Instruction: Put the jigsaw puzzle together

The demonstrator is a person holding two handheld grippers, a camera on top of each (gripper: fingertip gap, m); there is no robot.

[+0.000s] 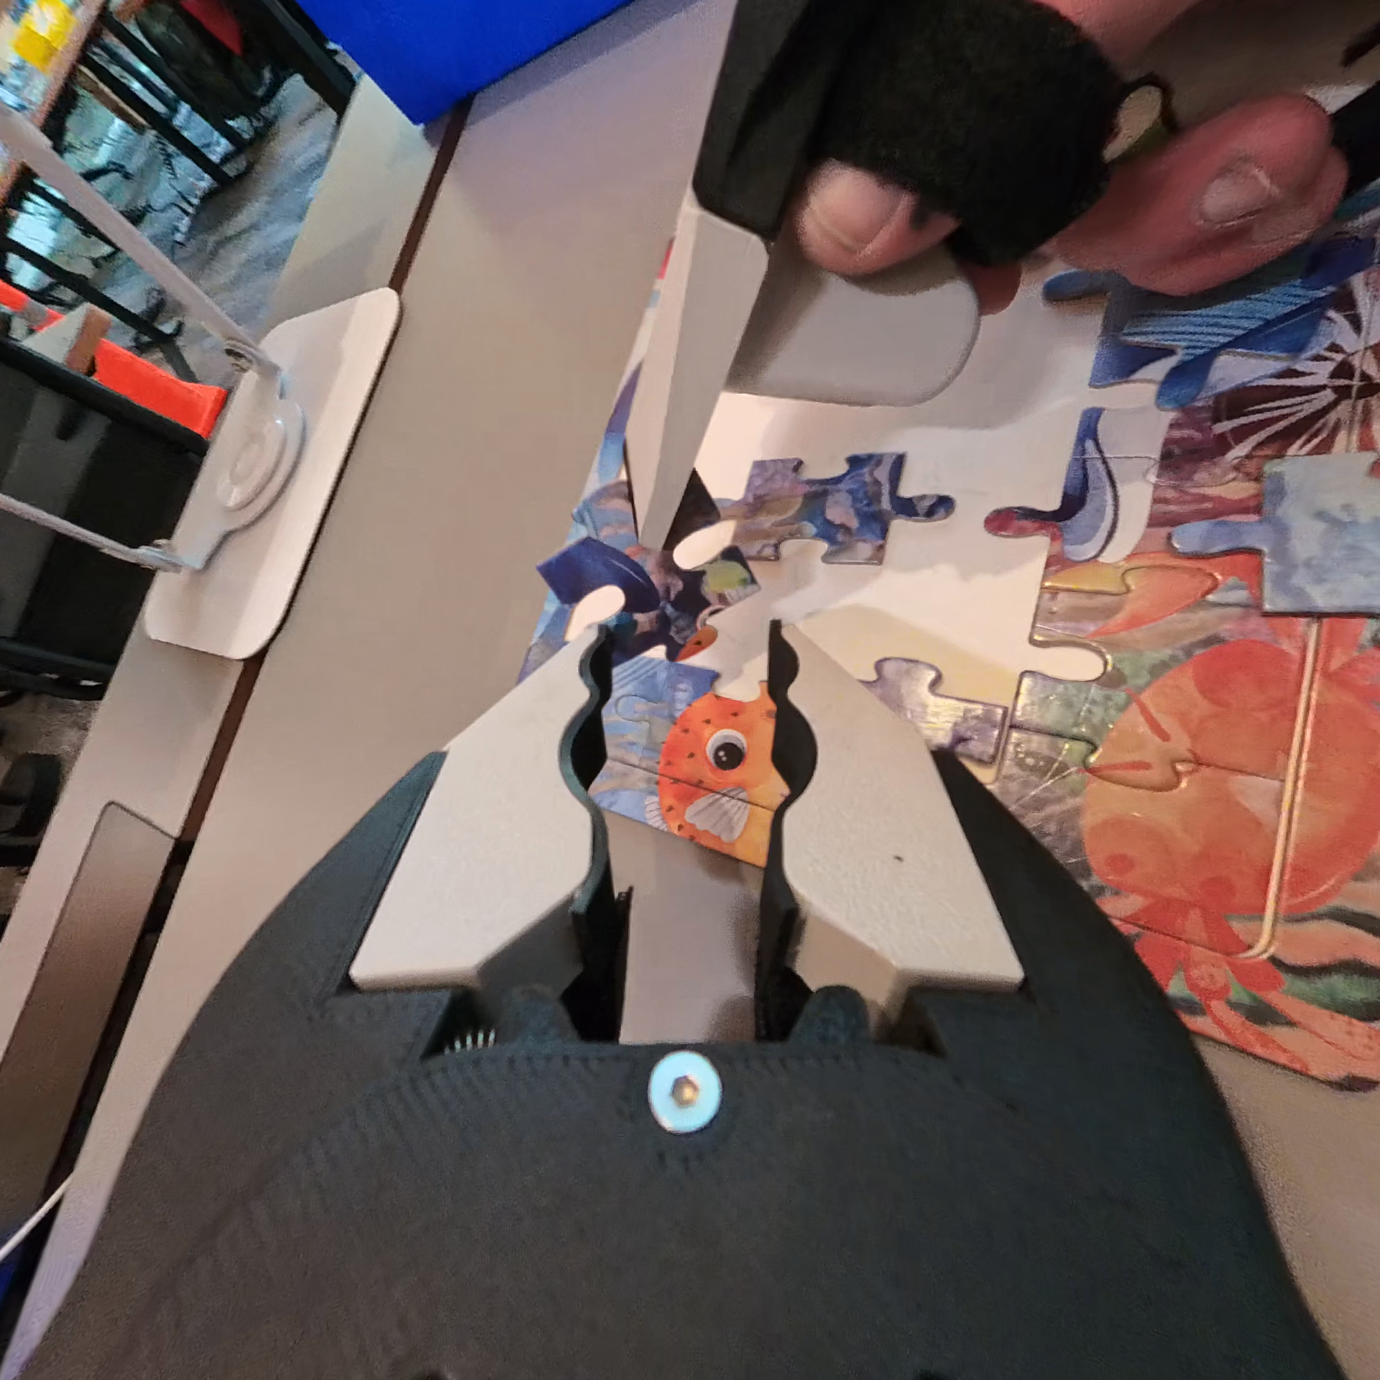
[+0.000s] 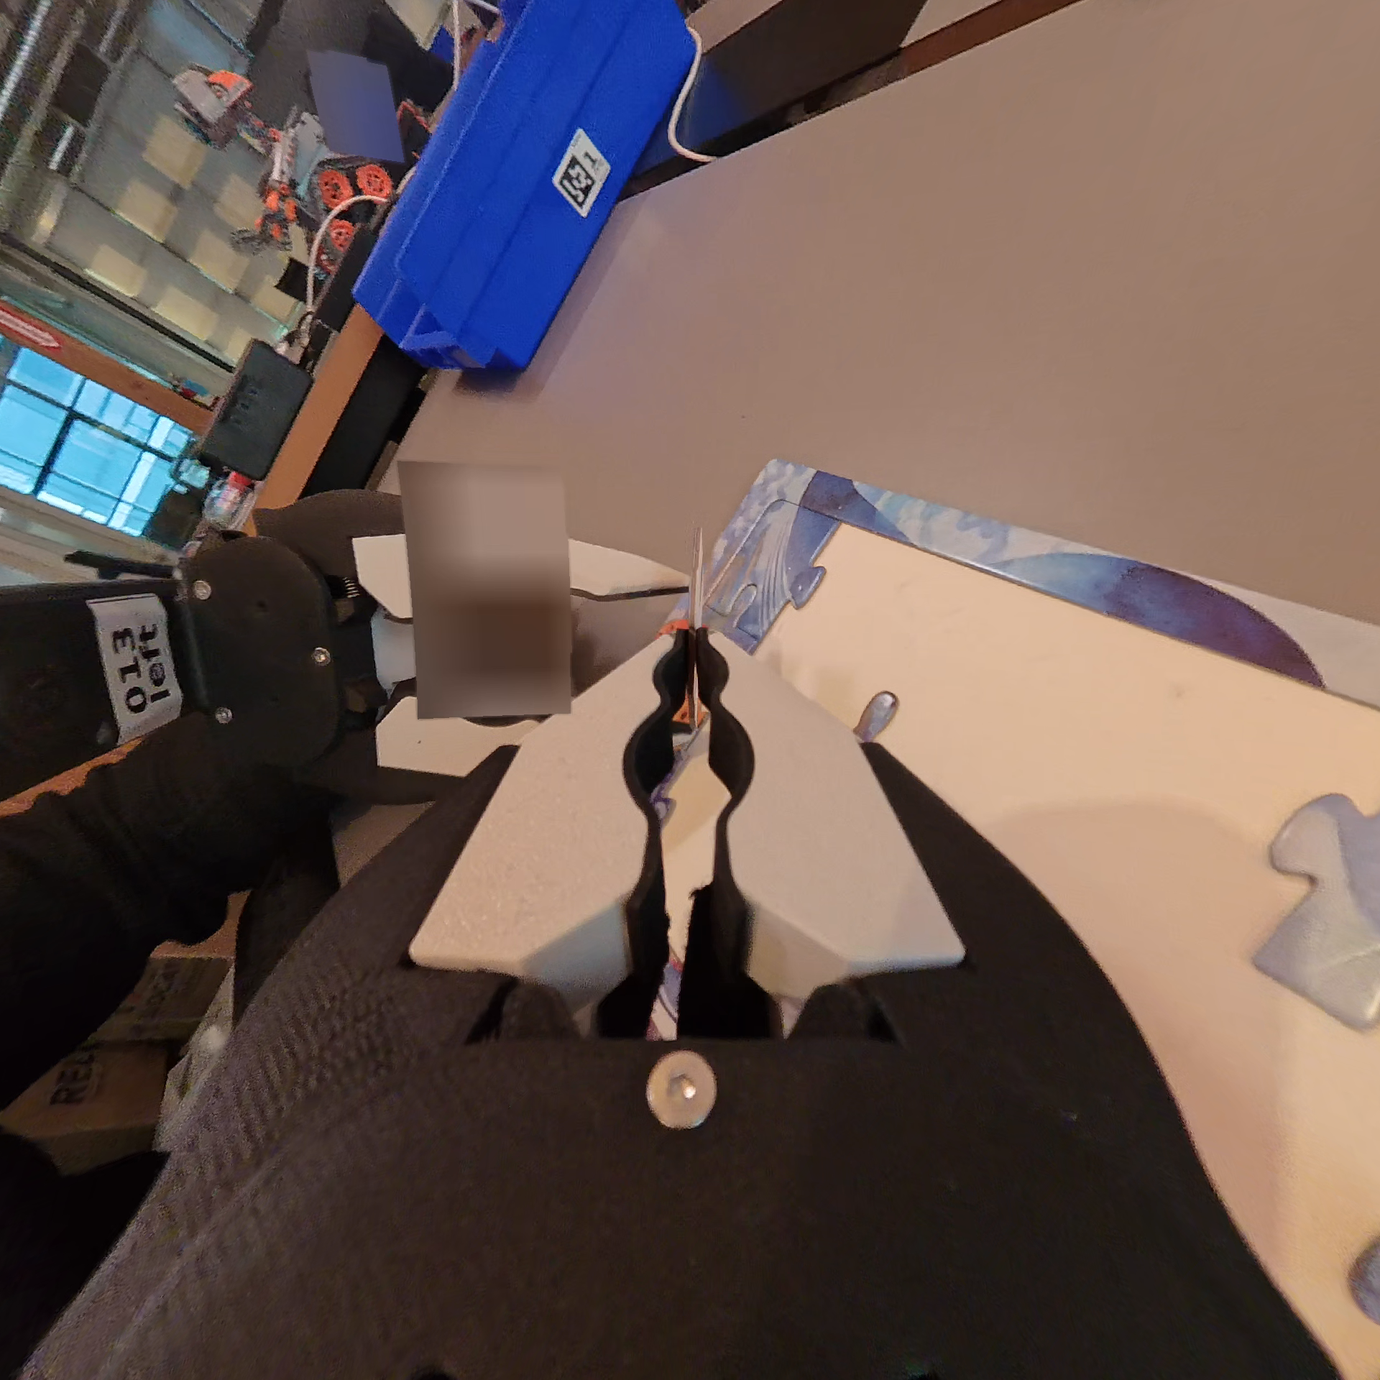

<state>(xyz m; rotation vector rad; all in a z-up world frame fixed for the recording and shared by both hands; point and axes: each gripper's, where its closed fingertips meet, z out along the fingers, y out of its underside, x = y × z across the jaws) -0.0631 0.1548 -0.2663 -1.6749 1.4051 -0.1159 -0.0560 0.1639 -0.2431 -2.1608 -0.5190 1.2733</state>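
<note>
The puzzle tray [image 1: 933, 590] has a cream floor and lies on the grey table. An assembled part with an orange crab [image 1: 1232, 784] fills its right side. An orange puffer-fish section [image 1: 709, 769] lies under my left gripper [image 1: 687, 631], which is open and holds nothing. My right gripper [image 2: 694, 635] is shut on a dark blue puzzle piece [image 2: 698, 590], seen edge-on. In the left wrist view the right gripper [image 1: 657, 523] comes down from above and holds this piece [image 1: 642, 590] just beyond the left fingertips. A loose blue-purple piece [image 1: 829, 508] lies on the tray floor.
A grey-blue piece [image 1: 1329, 538] lies on the assembled part. A pale piece [image 2: 1329, 903] lies on the tray floor [image 2: 1045, 747]. A blue bin [image 2: 523, 187] stands at the table's far edge. A white bracket plate [image 1: 276, 463] lies at the left. A gloved hand [image 1: 1045, 149] grips the right gripper. Both grippers' tips are close together, under 4 cm apart.
</note>
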